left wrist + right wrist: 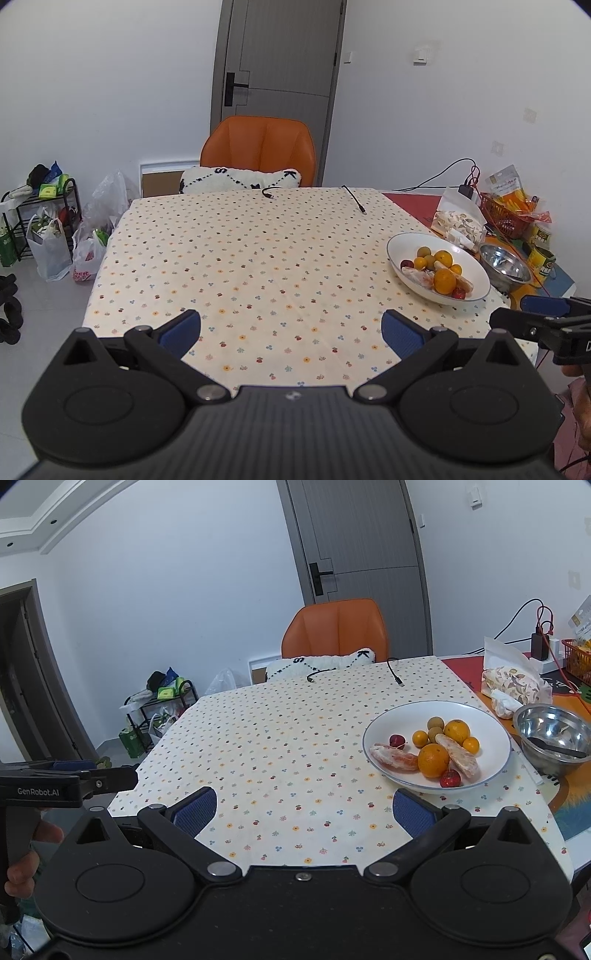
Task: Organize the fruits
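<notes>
Both the left gripper (291, 330) and right gripper (304, 808) hover released above the worktop (280, 746), while heaped fruit in the white bowl (491, 720) could roll if nudged

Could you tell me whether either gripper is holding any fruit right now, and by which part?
Nothing is held. The left gripper and right gripper both hang open over the tablecloth; the fruit sits in the white bowl.
</notes>
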Tool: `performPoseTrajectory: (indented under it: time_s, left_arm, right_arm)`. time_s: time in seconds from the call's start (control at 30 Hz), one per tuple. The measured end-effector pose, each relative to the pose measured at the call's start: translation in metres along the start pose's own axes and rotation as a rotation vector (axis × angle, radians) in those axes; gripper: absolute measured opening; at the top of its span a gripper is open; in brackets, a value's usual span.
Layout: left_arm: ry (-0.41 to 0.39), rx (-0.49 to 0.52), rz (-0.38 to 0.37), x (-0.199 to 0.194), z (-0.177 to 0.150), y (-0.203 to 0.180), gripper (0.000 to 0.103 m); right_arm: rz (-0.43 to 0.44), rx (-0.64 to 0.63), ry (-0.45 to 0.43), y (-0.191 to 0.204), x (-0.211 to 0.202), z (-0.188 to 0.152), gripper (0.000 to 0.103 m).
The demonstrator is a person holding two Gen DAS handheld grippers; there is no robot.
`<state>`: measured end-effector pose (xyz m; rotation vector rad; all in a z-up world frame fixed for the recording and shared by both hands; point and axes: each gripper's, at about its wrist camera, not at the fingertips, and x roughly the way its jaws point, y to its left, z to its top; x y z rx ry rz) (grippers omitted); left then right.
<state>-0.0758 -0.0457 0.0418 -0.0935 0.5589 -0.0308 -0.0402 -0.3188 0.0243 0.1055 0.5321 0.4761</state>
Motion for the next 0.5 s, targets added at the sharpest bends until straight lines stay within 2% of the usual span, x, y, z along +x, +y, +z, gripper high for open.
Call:
performPoseTrajectory:
  time_s: [0.5]
  left_arm:
    - [-0.008, 0.015, -0.027, 0.0032, -0.0007, -0.0080, 0.103]
  right_arm:
    - [-0.004, -0.001, 0.004, -0.0013, 0.0012, -0.0006, 0.103]
